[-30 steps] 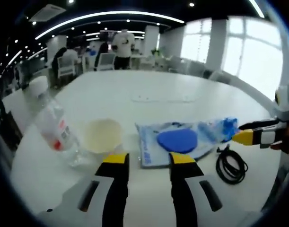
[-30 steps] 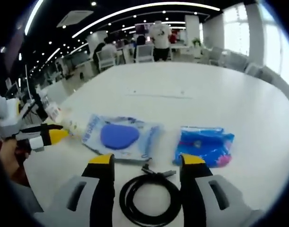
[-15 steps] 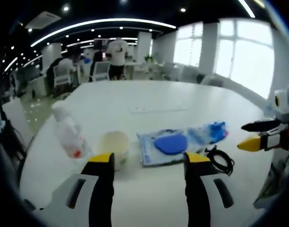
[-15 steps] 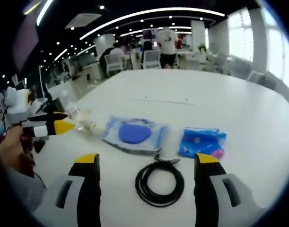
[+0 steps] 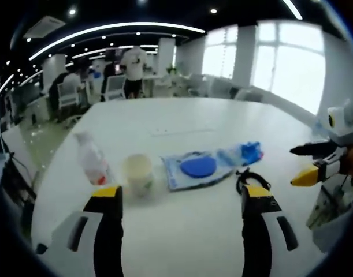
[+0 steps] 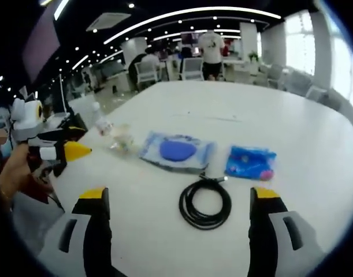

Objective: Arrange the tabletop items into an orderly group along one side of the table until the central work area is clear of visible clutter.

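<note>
Broadly, a large white table [image 5: 182, 121] carries all the items, set in a loose row across its near half.

Largest on it is a flat clear packet with a round blue pad inside [image 5: 194, 168] — in the right gripper view the same packet [image 6: 177, 152] lies just left of a smaller blue packet [image 6: 249, 163]. In the left gripper view that blue packet [image 5: 241, 154] sits touching or overlapping the right end of the clear one; which cannot be told.

A clear plastic bottle [image 5: 92, 165] lies tilted near the table's left edge, with a pale cup [image 5: 138, 172] upright just beside it, between bottle and clear packet. A coiled black cable [image 6: 204, 201] rests in front of the two packets, apart from both.

The left gripper [image 5: 182, 202] hovers above the table with jaws spread wide, holding nothing. The right gripper [image 6: 179, 205] hangs likewise — jaws wide, empty, the cable lying between them in its view. The left gripper [image 6: 52, 147] held in a hand also enters the right gripper view from the left.
</note>
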